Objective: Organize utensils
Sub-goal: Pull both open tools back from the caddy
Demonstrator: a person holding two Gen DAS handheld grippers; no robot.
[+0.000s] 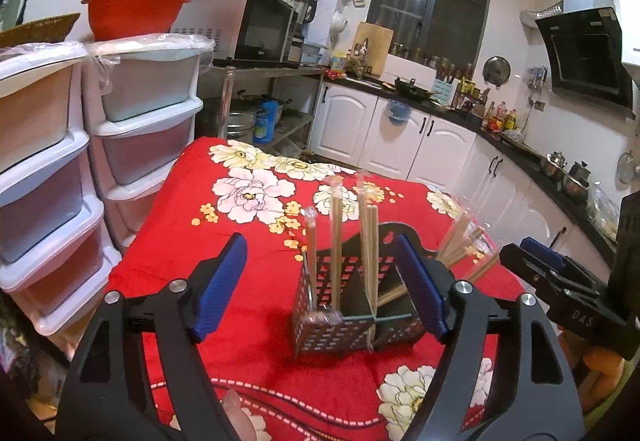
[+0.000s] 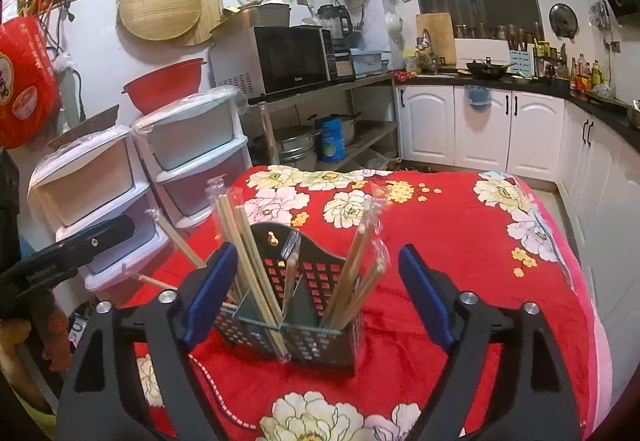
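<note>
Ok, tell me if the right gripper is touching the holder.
Cannot tell. In the right wrist view the right gripper is open around the holder; its left pad overlaps the holder's corner, and the right pad stands clear.

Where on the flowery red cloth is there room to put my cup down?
The red cloth is bare right of the black chopstick holder and behind it toward the white cabinets. It is crowded around the holder, where chopsticks lean out.
</note>
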